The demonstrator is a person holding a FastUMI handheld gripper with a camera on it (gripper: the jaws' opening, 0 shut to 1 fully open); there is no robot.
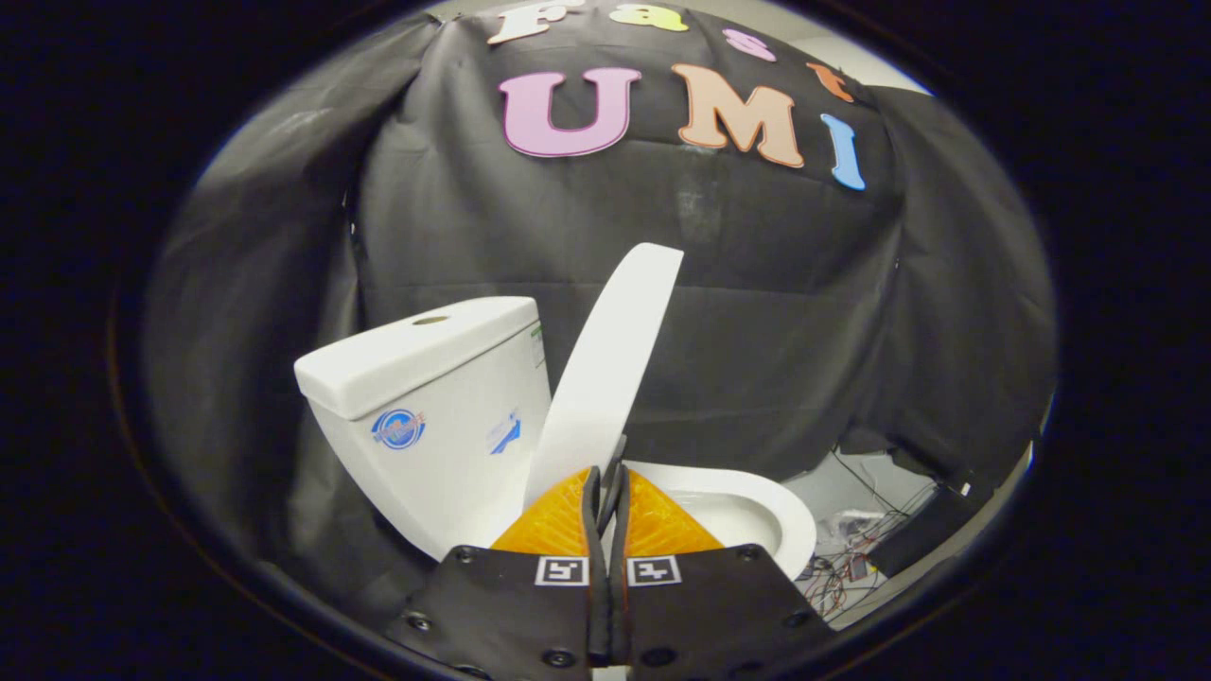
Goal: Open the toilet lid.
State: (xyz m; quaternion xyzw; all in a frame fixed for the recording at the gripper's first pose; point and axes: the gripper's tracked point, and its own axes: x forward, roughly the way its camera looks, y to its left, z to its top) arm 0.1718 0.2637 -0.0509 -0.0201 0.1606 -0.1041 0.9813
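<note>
The white lid (605,369) stands raised, nearly upright, tilted slightly away from the tank (426,407) beside it. Its lower edge sits just ahead of the claw (606,492), whose orange fingers (558,525) are pressed together. The bowl (757,515) lies uncovered.

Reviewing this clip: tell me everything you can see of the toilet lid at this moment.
The lid is a plain white, smooth, plastic-looking oval panel. It stands raised, nearly upright, tilted slightly away from the tank with a gap between them, above the open bowl. Its lower end sits just ahead of the gripper, whose orange fingers are closed together at the lid's bottom edge; whether they pinch it cannot be told.
</note>
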